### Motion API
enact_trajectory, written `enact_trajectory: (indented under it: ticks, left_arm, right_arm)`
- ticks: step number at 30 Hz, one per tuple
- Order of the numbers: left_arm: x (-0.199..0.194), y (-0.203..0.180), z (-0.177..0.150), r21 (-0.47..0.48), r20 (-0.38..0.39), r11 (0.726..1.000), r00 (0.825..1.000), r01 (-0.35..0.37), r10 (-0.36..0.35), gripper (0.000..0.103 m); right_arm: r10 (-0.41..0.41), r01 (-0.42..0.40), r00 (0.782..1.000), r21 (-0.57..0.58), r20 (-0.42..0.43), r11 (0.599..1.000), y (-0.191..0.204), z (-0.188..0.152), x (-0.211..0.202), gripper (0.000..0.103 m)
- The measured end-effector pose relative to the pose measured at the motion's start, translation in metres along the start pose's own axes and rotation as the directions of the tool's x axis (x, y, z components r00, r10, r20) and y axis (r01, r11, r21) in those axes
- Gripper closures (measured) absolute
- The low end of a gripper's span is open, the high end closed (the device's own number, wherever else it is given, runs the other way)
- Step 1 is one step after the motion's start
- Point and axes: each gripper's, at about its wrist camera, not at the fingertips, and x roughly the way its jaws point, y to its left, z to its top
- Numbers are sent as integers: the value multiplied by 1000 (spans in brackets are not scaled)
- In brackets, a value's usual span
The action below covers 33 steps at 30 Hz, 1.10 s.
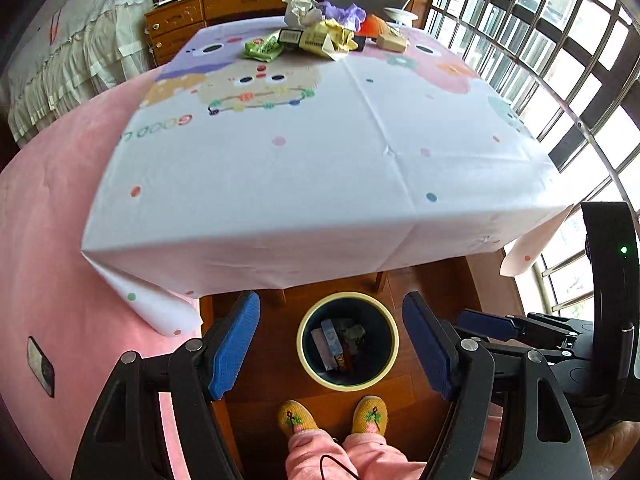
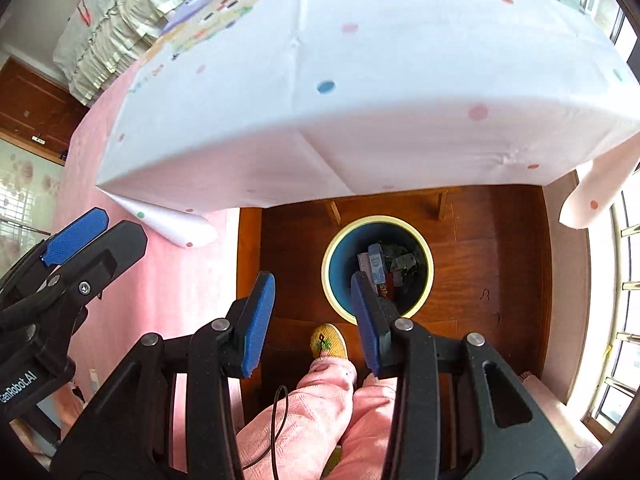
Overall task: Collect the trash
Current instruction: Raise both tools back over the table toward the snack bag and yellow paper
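both hand-held grippers: left (image 1: 332, 344) and right (image 2: 314, 316) spread wide, empty. bin (image 1: 347, 341) below them. trash pile (image 1: 320, 34) far ahead on worktop (image 1: 320, 160); risk: long reach knocks wrappers off.

The desk (image 1: 320, 168) is covered by a white cloth (image 1: 400, 220) printed with dots and cartoon animals; at its far edge lies a heap of trash (image 1: 320, 32): a green packet (image 1: 262, 48), yellow wrappers (image 1: 332, 38), crumpled paper (image 1: 300, 10), a purple bag (image 1: 344, 12); the rest of the cloth is bare; on the wood floor (image 1: 440, 280) in front stands a bin (image 1: 310, 344) holding wrappers.
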Motion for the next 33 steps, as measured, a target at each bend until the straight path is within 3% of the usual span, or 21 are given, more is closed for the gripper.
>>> enact_trajectory:
  ticks: [11,20,27,33]
  left_arm:
    - [-117,-16,43,54,119,995,990,-82,76,28]
    - [-164,-20,96,14,198,993,974,-114,109,28]
    - [-177,-4,147,14,245,988,958,-156,148,28]
    - [-129,32,207,30,214,990,969,-135,126,28]
  right_arm:
    - [76,-65,983,-71,166,995,22,42,-114,67]
    - [111,-79,959,-132,260,988,33,81,-169,65]
    - [125,-88,948,-136,292,987,50,139,-169,61]
    - [84,-57,946,-95,313,994,63,214,-143,60]
